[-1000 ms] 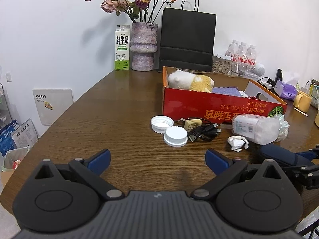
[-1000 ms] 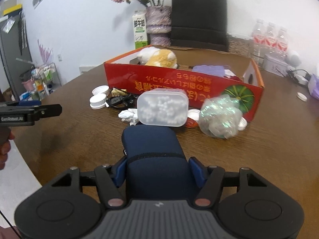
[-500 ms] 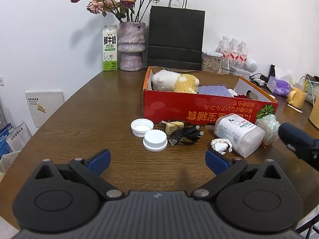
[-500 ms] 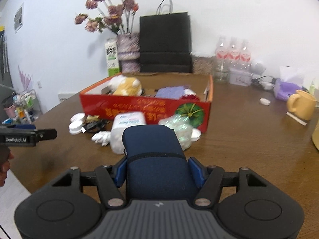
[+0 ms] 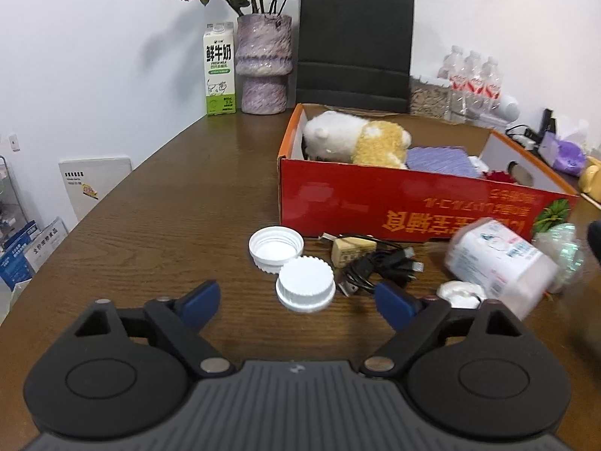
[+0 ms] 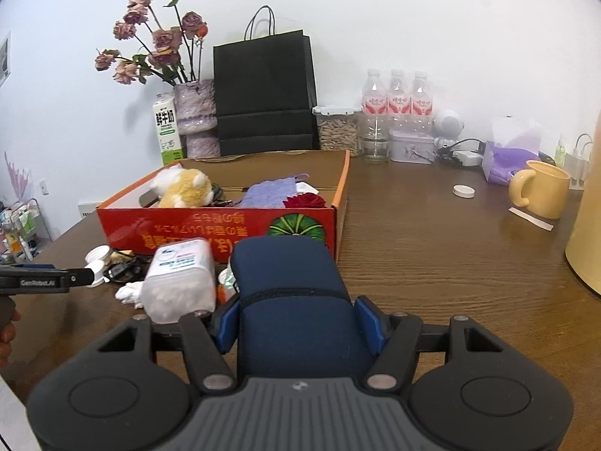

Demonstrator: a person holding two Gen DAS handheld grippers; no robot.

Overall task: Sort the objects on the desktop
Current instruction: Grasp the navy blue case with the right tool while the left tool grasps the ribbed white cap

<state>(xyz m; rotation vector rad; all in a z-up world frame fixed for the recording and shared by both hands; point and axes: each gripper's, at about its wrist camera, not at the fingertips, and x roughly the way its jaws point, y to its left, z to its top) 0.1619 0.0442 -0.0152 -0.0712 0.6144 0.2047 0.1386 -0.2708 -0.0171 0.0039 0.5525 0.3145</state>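
A red cardboard box (image 5: 413, 203) holds a plush toy (image 5: 357, 139) and a purple cloth (image 5: 439, 161). In front of it lie an upturned white lid (image 5: 276, 244), a white ribbed cap (image 5: 305, 288), a plug with a black cable (image 5: 379, 267), crumpled paper (image 5: 460, 293) and a clear tub of white balls (image 5: 499, 259). My left gripper (image 5: 296, 300) hangs low over the table. Its jaws are closing, with the ribbed cap between the fingers and untouched. My right gripper (image 6: 298, 323) is shut on a dark blue case (image 6: 289, 282), in front of the box (image 6: 210, 225) and beside the tub (image 6: 180, 282).
A milk carton (image 5: 219, 71), a vase of dried flowers (image 5: 265, 64) and a black paper bag (image 5: 355, 45) stand at the back wall. On the right are water bottles (image 6: 398, 92), a yellow mug (image 6: 544, 189), a purple tissue pack (image 6: 503, 161) and a small white cap (image 6: 463, 190). The table edge runs along the left.
My left gripper has moved forward to the white caps and its fingers stand closer together. My right gripper has swung right with the blue case, now facing the box's right end.
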